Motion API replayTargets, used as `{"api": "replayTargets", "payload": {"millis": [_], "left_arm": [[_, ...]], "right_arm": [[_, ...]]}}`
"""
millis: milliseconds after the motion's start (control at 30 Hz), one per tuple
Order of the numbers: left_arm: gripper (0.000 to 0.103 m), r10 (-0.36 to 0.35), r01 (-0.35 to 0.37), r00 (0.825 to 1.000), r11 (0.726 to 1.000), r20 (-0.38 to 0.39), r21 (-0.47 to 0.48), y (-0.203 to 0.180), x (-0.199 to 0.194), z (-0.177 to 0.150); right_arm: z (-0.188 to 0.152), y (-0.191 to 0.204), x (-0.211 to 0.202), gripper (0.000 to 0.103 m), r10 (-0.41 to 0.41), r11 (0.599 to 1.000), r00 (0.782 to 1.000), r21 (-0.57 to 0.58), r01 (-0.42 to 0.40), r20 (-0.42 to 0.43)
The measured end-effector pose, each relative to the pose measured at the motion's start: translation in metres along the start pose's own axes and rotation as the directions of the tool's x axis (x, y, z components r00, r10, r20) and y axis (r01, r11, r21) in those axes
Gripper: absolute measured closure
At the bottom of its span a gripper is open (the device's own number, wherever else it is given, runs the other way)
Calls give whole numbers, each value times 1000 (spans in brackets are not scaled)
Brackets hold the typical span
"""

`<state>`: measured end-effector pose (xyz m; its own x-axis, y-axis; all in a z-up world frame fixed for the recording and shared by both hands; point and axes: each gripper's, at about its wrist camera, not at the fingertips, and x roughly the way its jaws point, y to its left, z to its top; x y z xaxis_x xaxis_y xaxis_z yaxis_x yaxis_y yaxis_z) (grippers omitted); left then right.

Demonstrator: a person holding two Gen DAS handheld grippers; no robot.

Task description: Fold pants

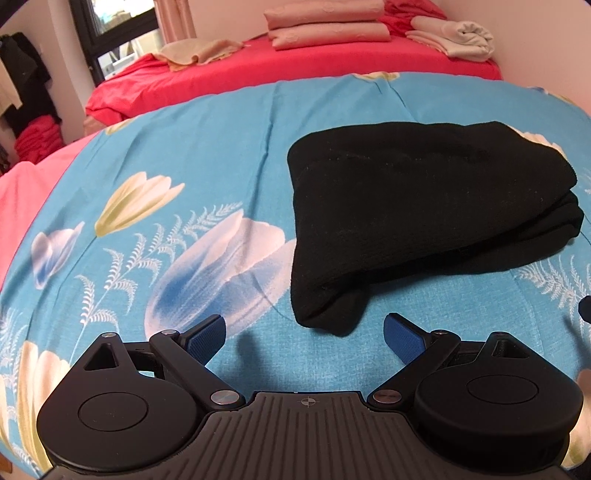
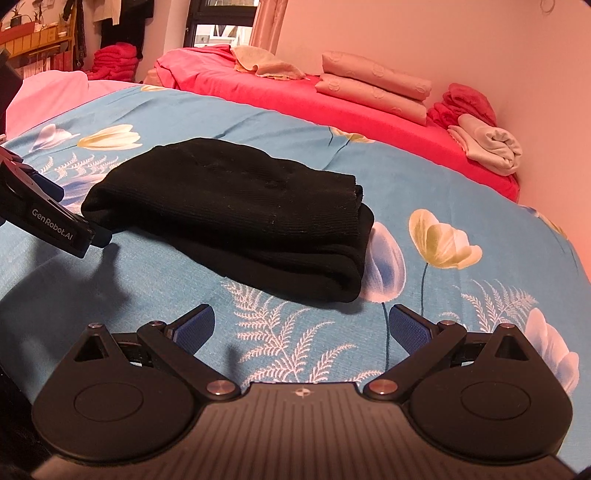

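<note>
on the far left of the room, dark clothes (image 1: 22, 74) hang by a wall, with a stack of red cloth (image 1: 37, 142) below them. a dark-framed window (image 1: 118, 33) sits beside a pink curtain (image 1: 175, 18).

the left gripper (image 1: 304, 332) hovers over the blue flowered sheet (image 1: 184, 147), its two blue-padded fingers (image 1: 207, 334) spread wide apart. nothing sits between them; they grip nothing and touch no cloth. in the right wrist view this same gripper comes in from the left edge, close beside the left end of the pants.

the black pants (image 1: 417, 210) lie folded into a thick, layered bundle on the sheet, ahead of the left gripper and a little to its right. the bundle's near corner reaches down close to the gap between the left gripper's fingers, yet stays apart from them. the folded edges stack up on the bundle's right side.

the right gripper (image 2: 301, 328) also hangs above the sheet, fingers (image 2: 410, 330) wide apart and empty, with the pants just ahead and slightly left. white fern and tulip prints show on the bare sheet between its fingers.

behind the sheet a red bedspread (image 2: 295, 99) runs along the wall. on it lie a crumpled beige cloth (image 2: 262, 62), two folded pink blankets (image 2: 373, 88) stacked together, and farther right a rolled pale towel (image 2: 491, 147) beside a red heap (image 2: 465, 101).
</note>
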<state>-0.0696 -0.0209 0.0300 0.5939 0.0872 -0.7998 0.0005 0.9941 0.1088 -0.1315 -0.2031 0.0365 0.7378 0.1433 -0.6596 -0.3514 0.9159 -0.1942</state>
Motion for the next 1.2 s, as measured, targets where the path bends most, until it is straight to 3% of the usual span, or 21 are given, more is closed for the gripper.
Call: {"api": "replayTargets", "payload": {"millis": [1200], "left_arm": [[0,13,-14,999,1000,-39,-16,7,12,3]], "right_arm": [[12,8,22,2,35,998,999,-53,-36,-29]]}}
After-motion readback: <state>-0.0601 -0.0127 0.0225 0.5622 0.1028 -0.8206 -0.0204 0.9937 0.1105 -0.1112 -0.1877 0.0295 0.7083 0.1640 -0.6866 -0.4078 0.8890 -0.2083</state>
